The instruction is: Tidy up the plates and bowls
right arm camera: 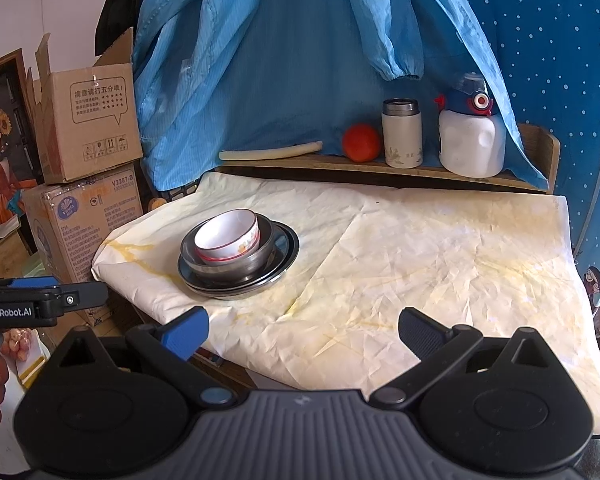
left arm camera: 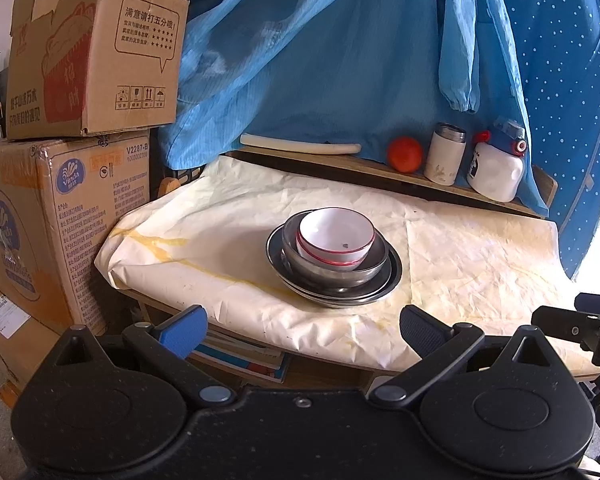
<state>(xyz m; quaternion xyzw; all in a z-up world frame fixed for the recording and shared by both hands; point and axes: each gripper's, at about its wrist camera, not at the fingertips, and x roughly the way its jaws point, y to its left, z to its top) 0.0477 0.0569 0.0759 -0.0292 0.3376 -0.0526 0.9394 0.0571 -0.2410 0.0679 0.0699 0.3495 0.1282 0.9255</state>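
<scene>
Hiding most of the steel bowl [left arm camera: 332, 270] under the white bowl [left arm camera: 335, 238], cutting off the left gripper [right arm camera: 40, 300] at the left edge.

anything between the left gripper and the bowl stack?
Nothing visible. The left gripper is open at the table's near edge, and only bare crumpled table cover lies between it and the white bowl nested in the metal bowl and plates.

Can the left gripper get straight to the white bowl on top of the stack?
Probably yes. The left gripper is open and faces the white bowl, which sits topmost in the steel bowl, with only bare table cover between them.
</scene>
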